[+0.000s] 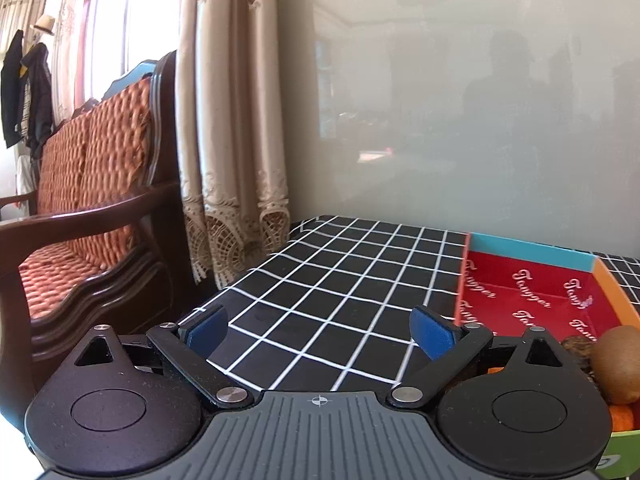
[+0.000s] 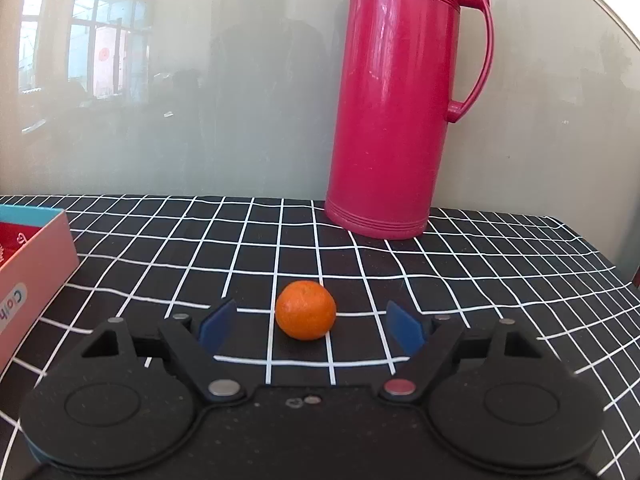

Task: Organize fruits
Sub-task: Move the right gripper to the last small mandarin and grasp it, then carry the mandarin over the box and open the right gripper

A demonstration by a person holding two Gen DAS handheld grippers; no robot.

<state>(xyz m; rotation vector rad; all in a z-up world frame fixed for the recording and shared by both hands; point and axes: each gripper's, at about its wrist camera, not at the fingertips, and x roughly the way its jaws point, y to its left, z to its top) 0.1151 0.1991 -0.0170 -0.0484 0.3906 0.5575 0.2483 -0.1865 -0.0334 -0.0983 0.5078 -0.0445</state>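
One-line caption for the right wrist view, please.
Right hand-held gripper, jaws open, lined up on a small orange lying on the checked tablecloth, a pink thermos behind.

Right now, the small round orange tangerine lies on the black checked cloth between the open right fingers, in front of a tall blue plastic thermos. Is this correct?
Almost. The thermos is pink-red, not blue, as the right wrist view shows. The tangerine does lie on the checked cloth between the open right gripper fingers.

The tabletop [image 2: 480, 264] carries a matt black cloth with white grid lines. The flask [image 2: 394, 96] is glossy pink plastic. The mandarin [image 2: 306, 316] has dimpled, slightly shiny peel. The kiwi [image 1: 618, 364] has fuzzy brown skin. The box [image 1: 532, 292] is printed cardboard.
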